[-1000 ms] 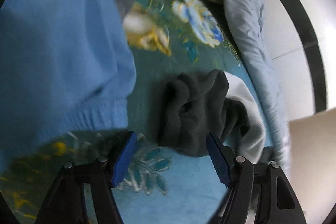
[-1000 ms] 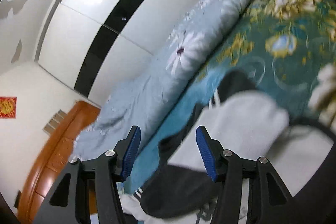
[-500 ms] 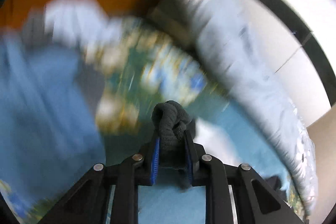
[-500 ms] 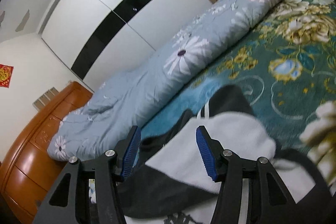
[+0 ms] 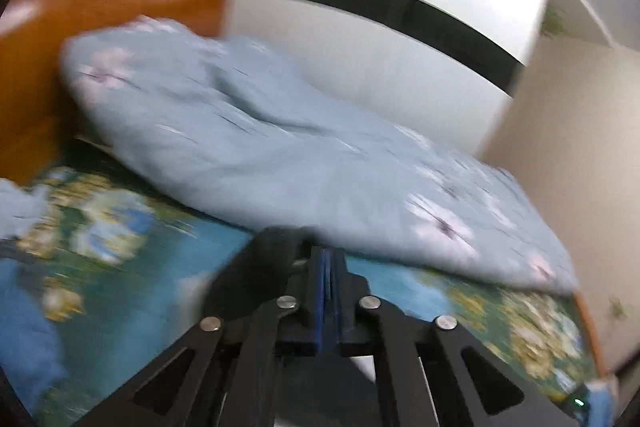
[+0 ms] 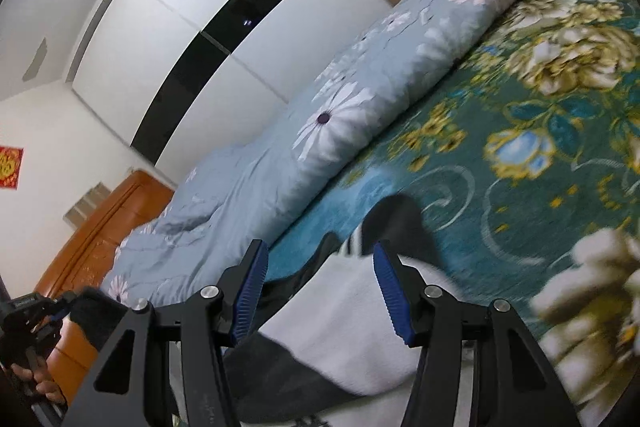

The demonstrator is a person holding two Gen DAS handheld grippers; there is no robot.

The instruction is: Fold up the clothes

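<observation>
My left gripper (image 5: pixel 329 259) is shut on a dark grey garment (image 5: pixel 260 267), which bunches over its left finger and hangs below; the view is blurred. In the right wrist view the left gripper (image 6: pixel 60 311) shows at the lower left with the dark cloth (image 6: pixel 96 319) in it. My right gripper (image 6: pixel 318 291) is open and empty, above a black-and-white garment (image 6: pixel 344 331) lying on the bed. A blue garment (image 5: pixel 20 339) lies at the left edge of the left wrist view.
The bed has a teal floral cover (image 6: pixel 520 131). A rolled light-blue flowered quilt (image 6: pixel 360 107) lies along its far side. An orange wooden headboard (image 5: pixel 100 15) stands behind. A white and black wardrobe (image 6: pixel 200 27) lines the wall.
My left gripper closed on the dark grey garment and lifted it, swinging up from the bed toward the quilt and wall. My right gripper stayed open, shifting slightly.
</observation>
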